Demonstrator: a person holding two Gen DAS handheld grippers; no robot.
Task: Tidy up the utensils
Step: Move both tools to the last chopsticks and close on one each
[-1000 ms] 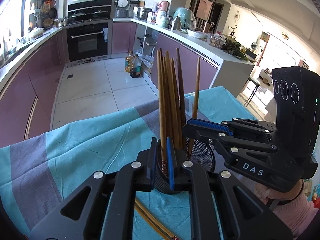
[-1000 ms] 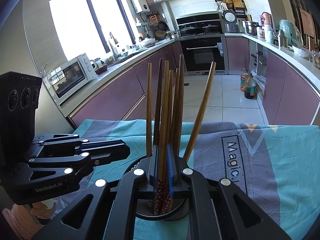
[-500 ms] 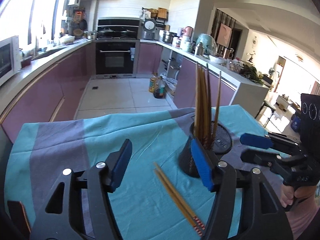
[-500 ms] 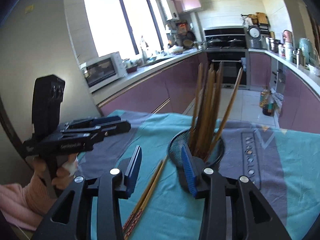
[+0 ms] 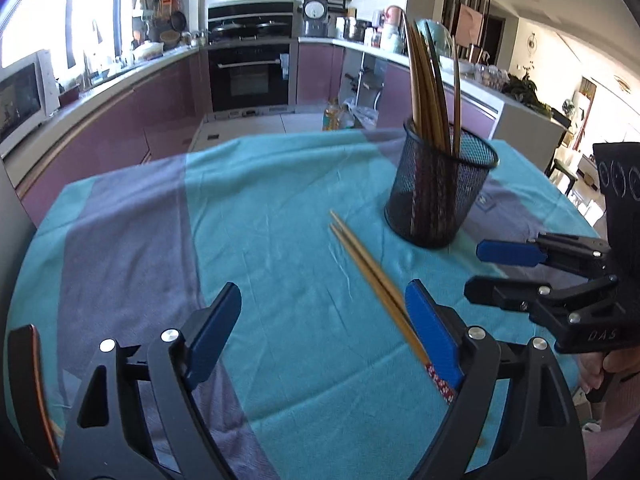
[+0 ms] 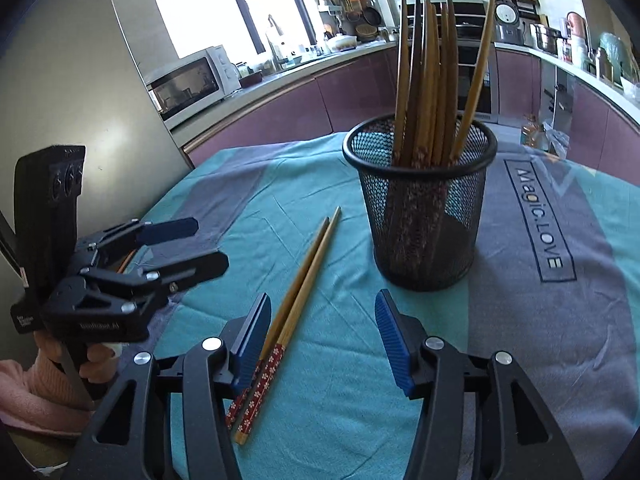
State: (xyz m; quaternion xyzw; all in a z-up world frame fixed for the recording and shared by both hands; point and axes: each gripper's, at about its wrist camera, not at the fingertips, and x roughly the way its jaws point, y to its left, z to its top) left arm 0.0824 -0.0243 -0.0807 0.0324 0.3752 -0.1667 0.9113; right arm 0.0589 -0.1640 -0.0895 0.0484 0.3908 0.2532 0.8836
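Both hand-held grippers, left hand-held gripper [image 5: 320, 328] and right hand-held gripper [image 6: 320, 340], are opening, empty. Two loose wooden chopsticks [image 6: 298, 300] lie mid-surface beside the black mesh cup [image 6: 424, 216]. Next probably: close on them.

Left wrist view is looking forward and down along its own fingers over the teal tablecloth [image 5: 280, 184], close in. Right wrist view is facing likewise, angled from the other side. Both are sharing the mesh cup [image 5: 436, 196] and loose chopsticks [image 6: 296, 300].
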